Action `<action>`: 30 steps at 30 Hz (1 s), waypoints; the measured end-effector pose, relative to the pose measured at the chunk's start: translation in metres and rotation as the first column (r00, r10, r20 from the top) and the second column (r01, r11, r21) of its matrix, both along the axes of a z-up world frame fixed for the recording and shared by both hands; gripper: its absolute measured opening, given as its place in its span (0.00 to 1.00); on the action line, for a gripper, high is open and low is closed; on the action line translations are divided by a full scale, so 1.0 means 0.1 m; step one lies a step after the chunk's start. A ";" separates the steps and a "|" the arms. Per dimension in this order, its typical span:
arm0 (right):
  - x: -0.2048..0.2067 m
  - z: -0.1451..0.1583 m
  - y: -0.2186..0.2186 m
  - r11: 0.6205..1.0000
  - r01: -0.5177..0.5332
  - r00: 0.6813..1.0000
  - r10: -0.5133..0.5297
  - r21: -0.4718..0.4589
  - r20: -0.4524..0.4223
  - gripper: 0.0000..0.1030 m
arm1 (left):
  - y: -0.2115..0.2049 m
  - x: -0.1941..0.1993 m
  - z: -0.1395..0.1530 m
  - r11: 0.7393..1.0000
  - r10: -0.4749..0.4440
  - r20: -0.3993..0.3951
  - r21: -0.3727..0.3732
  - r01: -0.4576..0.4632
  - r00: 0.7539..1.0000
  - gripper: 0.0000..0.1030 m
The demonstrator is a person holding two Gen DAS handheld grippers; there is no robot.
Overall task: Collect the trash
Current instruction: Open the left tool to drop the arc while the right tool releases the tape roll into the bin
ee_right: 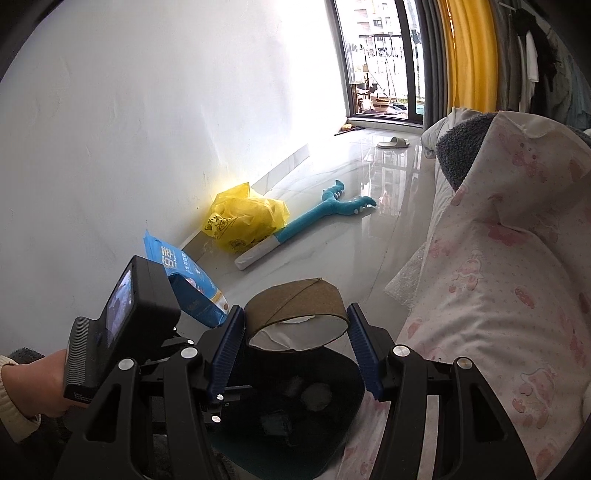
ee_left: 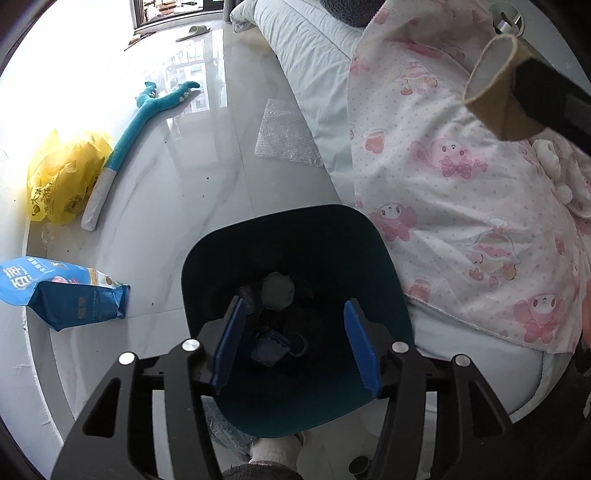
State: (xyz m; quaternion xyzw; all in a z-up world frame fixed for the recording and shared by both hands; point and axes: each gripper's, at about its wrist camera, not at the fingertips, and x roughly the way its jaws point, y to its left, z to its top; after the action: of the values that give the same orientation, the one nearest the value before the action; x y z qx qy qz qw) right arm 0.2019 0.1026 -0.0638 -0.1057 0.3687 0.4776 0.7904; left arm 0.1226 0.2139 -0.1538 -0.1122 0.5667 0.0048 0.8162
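One glossy marble floor (ee_left: 207, 177) beside bed (ee_left: 314, 55)

Daylight from the window (ee_right: 384, 66) glares off the floor (ee_left: 207, 166); fisheye edges curve darkly.

L gripper (ee_left: 297, 341) jaws apart; R gripper (ee_right: 295, 347) clamped.

floor (ee_left: 207, 192): glossy tile, beyond fingers | dinosaur plush (ee_left: 140, 122): lying flat, far left of fingers | slipper (ee_left: 192, 32): far ahead, near window (ee_right: 384, 66) | blanket (ee_left: 461, 192): pink print, right of fingers, draped over bed (ee_left: 314, 55)
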 end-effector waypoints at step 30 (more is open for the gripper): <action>-0.20 -1.08 0.80 0.954 -0.101 0.982 0.049 -0.283 -0.185 0.56 | 0.54 -0.51 0.76 0.991 0.095 0.390 0.049 -0.124 0.916 0.87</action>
State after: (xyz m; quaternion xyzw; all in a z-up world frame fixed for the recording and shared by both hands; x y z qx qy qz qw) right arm 0.1822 0.1827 -0.1715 -0.1923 0.4988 0.4555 0.7118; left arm 0.0717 0.2680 -0.0778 -0.1127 0.3868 0.0489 0.9139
